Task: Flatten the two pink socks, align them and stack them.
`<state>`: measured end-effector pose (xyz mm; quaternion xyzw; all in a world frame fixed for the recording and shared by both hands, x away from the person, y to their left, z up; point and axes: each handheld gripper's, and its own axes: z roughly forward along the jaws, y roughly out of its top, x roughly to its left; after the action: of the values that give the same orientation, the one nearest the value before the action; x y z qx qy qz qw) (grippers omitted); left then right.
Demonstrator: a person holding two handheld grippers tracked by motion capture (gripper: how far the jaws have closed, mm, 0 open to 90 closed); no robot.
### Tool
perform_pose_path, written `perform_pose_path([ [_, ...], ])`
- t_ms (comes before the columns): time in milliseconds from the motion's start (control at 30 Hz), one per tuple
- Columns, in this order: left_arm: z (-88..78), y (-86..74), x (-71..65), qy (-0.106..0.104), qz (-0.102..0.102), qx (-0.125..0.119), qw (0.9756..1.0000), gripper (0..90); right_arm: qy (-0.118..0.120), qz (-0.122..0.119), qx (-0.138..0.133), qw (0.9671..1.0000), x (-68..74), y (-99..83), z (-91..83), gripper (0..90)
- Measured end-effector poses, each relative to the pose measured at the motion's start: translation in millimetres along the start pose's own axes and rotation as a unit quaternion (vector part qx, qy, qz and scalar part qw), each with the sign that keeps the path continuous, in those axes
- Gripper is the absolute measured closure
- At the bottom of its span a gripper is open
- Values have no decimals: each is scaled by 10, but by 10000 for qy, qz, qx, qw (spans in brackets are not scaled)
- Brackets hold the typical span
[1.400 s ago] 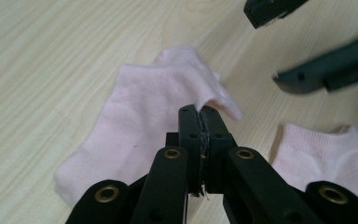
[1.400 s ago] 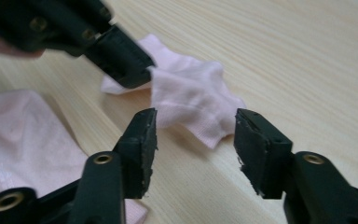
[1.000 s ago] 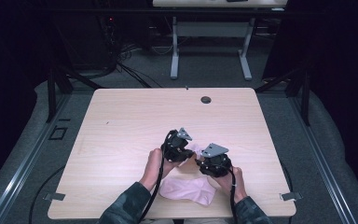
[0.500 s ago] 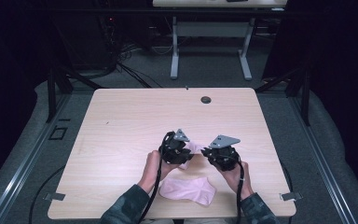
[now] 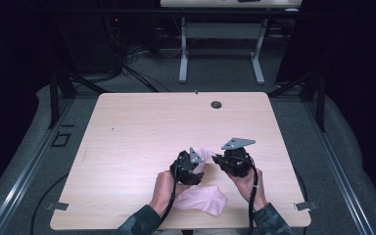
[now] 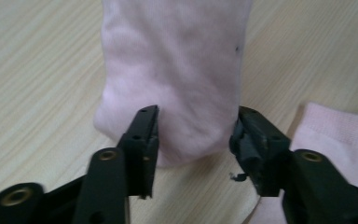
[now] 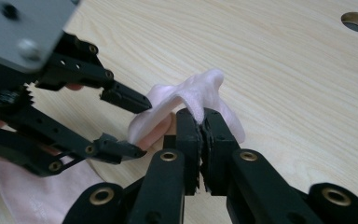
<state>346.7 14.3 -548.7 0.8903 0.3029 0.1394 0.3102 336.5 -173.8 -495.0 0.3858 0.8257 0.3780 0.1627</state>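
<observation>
Nearest, at the bench's [image 5: 127,147] front edge: one pink sock [image 5: 200,199] lying flat, partly under the left forearm. Easily dragged off the edge by a sleeve or the trailing cable.

Just beyond it: second pink sock [image 6: 177,70], one end lifted, the rest slumped on the wood. Right gripper [image 7: 200,122] clamped tight on a thin fold of that sock (only a sliver of cloth between the jaws), so a small tug could pull it free. Left gripper [image 6: 193,135] half spread, jaws having just been opening, straddling the sock's rounded end, pads not pressing on it. Risk here: closing too low and pinching against the bench, or closing on a single layer and bunching the sock instead of spreading it. Two grippers standing near each other; a hasty move could knock jaws together.

Farther off: bare wood up to the round cable hole [image 5: 216,104], nothing there to snag.
</observation>
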Motion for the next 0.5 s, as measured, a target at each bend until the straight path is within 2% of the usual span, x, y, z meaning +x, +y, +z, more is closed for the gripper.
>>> perform_pose_path([
  [33,9,-12,8,45,8,11,10000,571,0,41,-39,10000,8,-1,-4,868],
  [200,-29,-50,119,-56,-69,-141,9999,864,-18,-10,30,10000,-2,-15,-61,867],
  [333,-159,-57,196,-128,-87,-234,9996,887,0,30,-6,10000,-50,-56,-101,867],
  [500,-358,-27,266,-346,-60,-142,9993,889,80,40,95,9999,-93,-125,-151,866],
])
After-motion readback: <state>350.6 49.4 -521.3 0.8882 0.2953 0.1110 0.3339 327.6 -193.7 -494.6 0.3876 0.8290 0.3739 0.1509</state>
